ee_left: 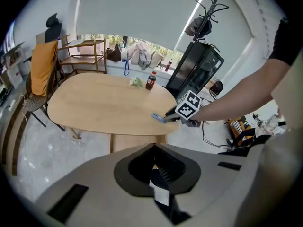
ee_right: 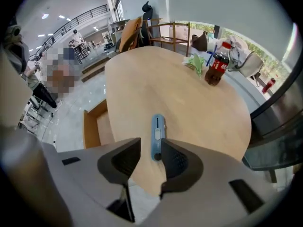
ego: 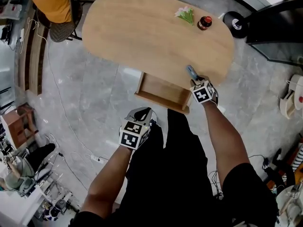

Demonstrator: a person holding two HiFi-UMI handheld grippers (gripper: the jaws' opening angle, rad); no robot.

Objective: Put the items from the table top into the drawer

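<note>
Head view: reaching right tool (ego: 193,75) over blue cutter (ego: 190,70) lying at bench (ego: 142,37) edge beside open drawer (ego: 161,94), holding left tool (ego: 142,113) clear of bench; left gripper view: pressing its jaws together; right gripper view: straddling cutter's near end with jaws spread.

Left gripper (ego: 143,112) hangs at lower centre, pointing steeply down, jaws together. Right gripper (ego: 193,74) sits right of centre, angled down, jaws apart.
</note>
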